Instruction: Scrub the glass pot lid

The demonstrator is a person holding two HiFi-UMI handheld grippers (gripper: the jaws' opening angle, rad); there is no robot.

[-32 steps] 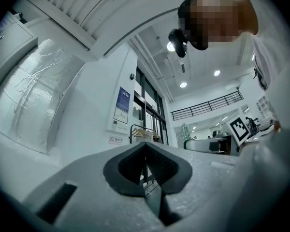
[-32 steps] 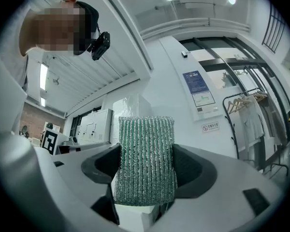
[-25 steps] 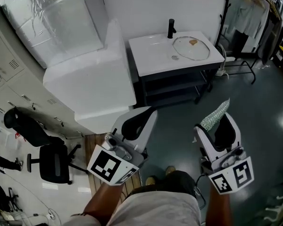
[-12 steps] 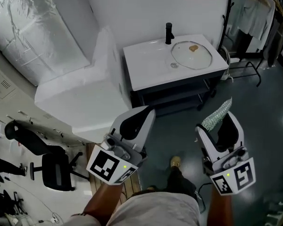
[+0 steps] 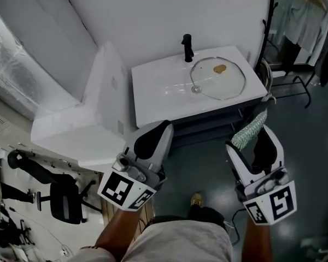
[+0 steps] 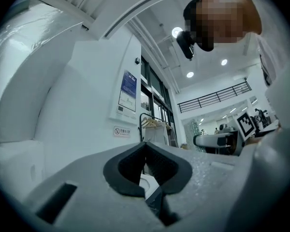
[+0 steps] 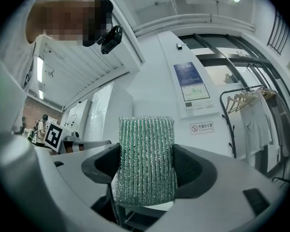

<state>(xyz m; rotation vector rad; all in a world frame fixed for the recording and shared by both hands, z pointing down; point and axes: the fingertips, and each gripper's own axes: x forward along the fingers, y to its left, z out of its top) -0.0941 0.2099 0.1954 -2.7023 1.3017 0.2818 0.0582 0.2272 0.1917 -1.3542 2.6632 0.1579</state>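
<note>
The glass pot lid (image 5: 219, 78) lies flat on the white sink counter (image 5: 158, 94), with a brown smear near its top. My right gripper (image 5: 253, 129) is shut on a green scrubbing sponge (image 5: 249, 130) (image 7: 146, 158), which sticks out past the jaws. It hangs well short of the counter, over the floor. My left gripper (image 5: 157, 133) (image 6: 145, 159) is shut with nothing between its jaws, held level with the right one.
A black tap (image 5: 187, 47) stands at the back of the counter. A large white foam block (image 5: 93, 113) sits left of the sink unit. A clothes rack (image 5: 295, 26) stands at the right, an office chair (image 5: 54, 195) at the lower left.
The sink counter and lid have come closer and shifted left and down in the head view as the person steps towards them. Both grippers keep their pose.
</note>
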